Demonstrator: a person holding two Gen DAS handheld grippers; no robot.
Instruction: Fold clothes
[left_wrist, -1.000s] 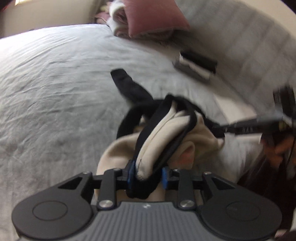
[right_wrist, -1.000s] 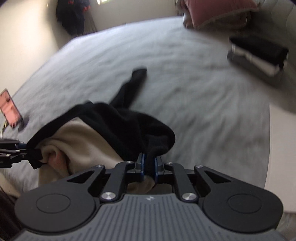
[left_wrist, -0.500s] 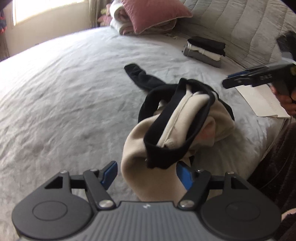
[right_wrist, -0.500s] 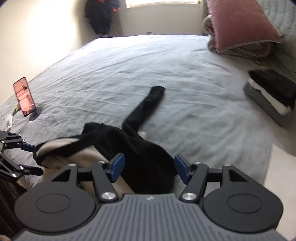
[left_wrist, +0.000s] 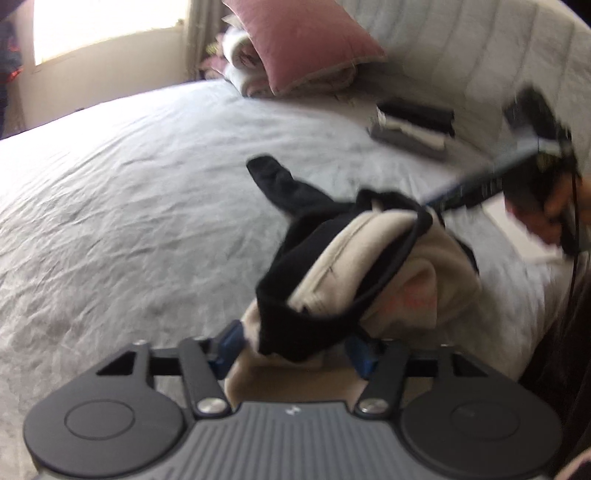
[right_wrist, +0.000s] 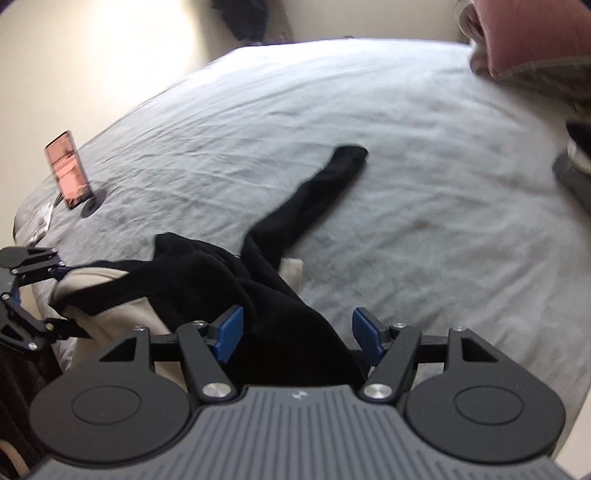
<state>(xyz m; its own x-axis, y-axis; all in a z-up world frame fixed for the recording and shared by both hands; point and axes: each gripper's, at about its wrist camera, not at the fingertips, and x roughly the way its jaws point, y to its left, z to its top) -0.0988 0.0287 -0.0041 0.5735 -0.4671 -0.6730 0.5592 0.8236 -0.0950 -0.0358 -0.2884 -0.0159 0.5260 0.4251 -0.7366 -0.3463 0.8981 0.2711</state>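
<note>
A black garment with a beige lining (left_wrist: 369, 258) lies bunched near the bed's front edge. One black sleeve (right_wrist: 325, 184) stretches away across the grey cover. My left gripper (left_wrist: 295, 350) has the bunched hem between its blue pads. Its jaws are closing, and the cloth touches both pads. My right gripper (right_wrist: 297, 330) hangs over the black side of the garment (right_wrist: 207, 280). Its jaws are opening, the cloth lies low between them, and the right pad stands apart from it. The left wrist view shows the right gripper (left_wrist: 480, 184) blurred beside the bunch, held by a hand (left_wrist: 554, 218).
The grey bed cover (left_wrist: 110, 184) spreads wide beyond the garment. A pink pillow (left_wrist: 303, 40) and a folded stack of clothes (left_wrist: 410, 125) sit near the headboard. A phone on a stand (right_wrist: 68, 170) is at the bed's left corner.
Both grippers opened and released the garment, which dropped onto the bed. The left jaws have since narrowed around the hem again. The right gripper stays open and has swung sideways.
</note>
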